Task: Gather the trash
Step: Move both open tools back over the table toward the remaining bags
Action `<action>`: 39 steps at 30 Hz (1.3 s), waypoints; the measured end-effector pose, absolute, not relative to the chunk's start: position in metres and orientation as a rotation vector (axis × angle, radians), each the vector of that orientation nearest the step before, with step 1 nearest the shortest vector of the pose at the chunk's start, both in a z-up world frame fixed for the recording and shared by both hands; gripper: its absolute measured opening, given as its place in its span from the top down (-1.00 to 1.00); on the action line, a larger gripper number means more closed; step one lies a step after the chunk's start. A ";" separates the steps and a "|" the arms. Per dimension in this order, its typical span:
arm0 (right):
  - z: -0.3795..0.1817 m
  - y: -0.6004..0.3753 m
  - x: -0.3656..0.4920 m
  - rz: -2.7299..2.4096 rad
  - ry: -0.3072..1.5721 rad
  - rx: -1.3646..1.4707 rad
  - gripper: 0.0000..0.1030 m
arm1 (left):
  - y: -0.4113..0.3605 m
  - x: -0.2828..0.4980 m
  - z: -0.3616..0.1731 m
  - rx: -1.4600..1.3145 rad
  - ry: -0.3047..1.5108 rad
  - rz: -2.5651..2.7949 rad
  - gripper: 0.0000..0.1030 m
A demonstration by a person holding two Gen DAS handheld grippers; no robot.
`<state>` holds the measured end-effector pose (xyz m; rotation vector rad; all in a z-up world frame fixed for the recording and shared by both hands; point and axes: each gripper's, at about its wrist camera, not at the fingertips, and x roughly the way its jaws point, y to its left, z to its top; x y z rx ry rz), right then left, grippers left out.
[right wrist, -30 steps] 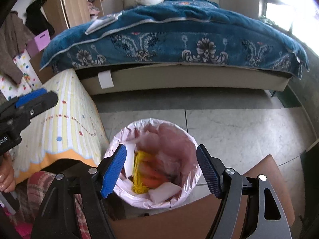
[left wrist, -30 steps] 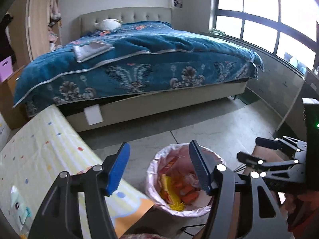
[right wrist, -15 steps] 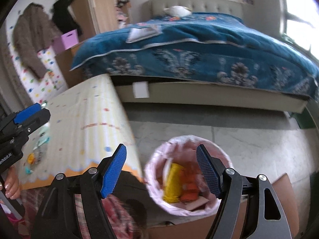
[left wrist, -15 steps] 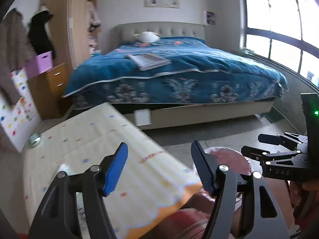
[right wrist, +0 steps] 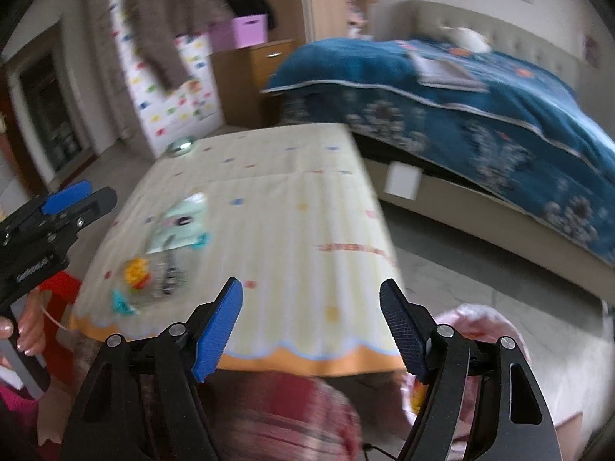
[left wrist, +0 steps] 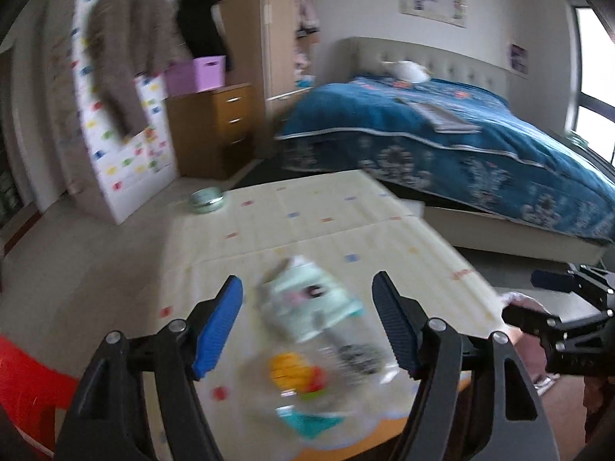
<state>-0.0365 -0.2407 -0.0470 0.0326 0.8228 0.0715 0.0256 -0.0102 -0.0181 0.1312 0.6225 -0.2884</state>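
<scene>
left wrist view: left hand-held gripper [left wrist: 307,322] agape over blurred wrappers [left wrist: 311,330] on worktop [left wrist: 307,223]; right hand-held gripper [right wrist: 311,324] likewise agape, lower centre.

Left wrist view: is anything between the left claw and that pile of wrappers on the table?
Nothing visible does. The left claw is open, and the blurred wrappers lie on the tablecloth framed between its fingers, with no other thing in front of them.
</scene>
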 end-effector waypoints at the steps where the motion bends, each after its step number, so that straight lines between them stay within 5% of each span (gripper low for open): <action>1: -0.048 -0.234 -0.033 0.081 0.827 0.027 -0.49 | 0.001 0.027 -0.021 0.130 0.626 -0.261 -0.35; 16: -0.099 -0.128 0.005 0.191 0.962 -0.095 -0.61 | 0.053 0.043 -0.073 0.078 0.766 -0.235 -0.37; 24: -0.115 -0.137 -0.002 0.157 1.007 -0.096 -0.31 | 0.051 0.061 -0.089 0.078 0.787 -0.195 -0.37; 39: -0.122 -0.152 0.028 0.146 0.981 -0.086 -0.30 | 0.056 0.085 -0.122 0.120 0.873 -0.151 -0.33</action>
